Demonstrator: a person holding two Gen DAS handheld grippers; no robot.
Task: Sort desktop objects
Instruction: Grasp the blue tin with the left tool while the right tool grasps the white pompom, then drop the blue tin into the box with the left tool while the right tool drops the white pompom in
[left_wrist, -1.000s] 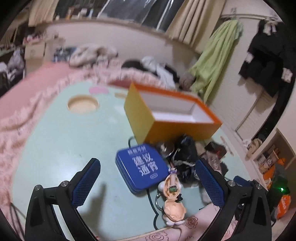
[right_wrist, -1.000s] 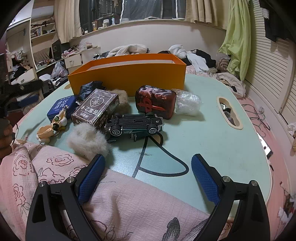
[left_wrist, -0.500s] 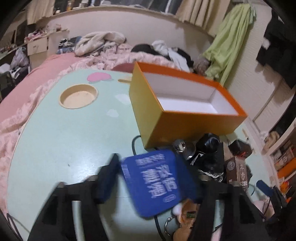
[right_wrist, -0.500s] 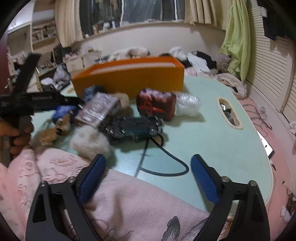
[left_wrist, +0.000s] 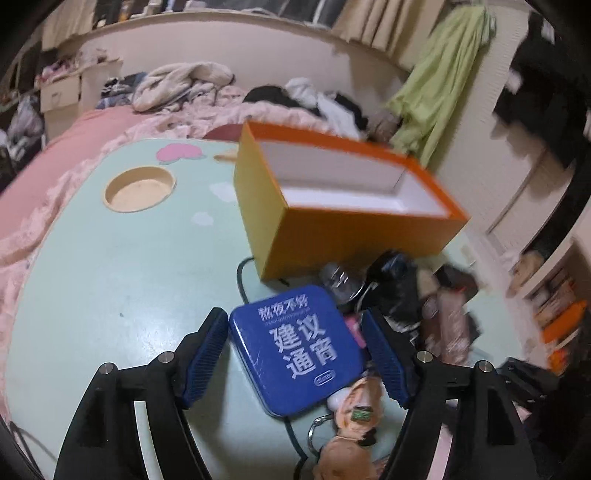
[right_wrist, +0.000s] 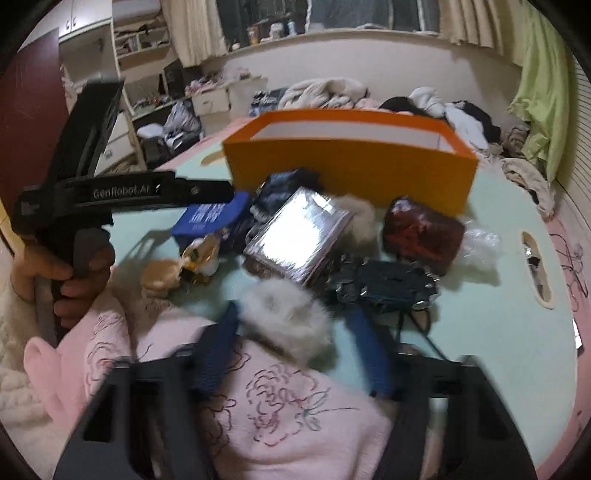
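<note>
A blue tin with white lettering lies on the mint table, in front of the open orange box. My left gripper has the tin between its jaws, which are opening. Both blue pads still touch the tin's sides. In the right wrist view the tin sits under the left gripper's black body, which a hand holds. My right gripper is closing around a white fluffy ball at the table's near edge. A gap remains at its right pad.
Beside the tin are a figure keychain, a wrapped card box, a dark toy car, a dark red pouch, a clear bag and a black cable. A pink blanket overlaps the near edge. The table has a round hole.
The left gripper came forward and narrowed from wide open onto the blue tin. The right gripper swung left over the fluffy ball and its fingers drew in. The left gripper and hand entered the right view.
</note>
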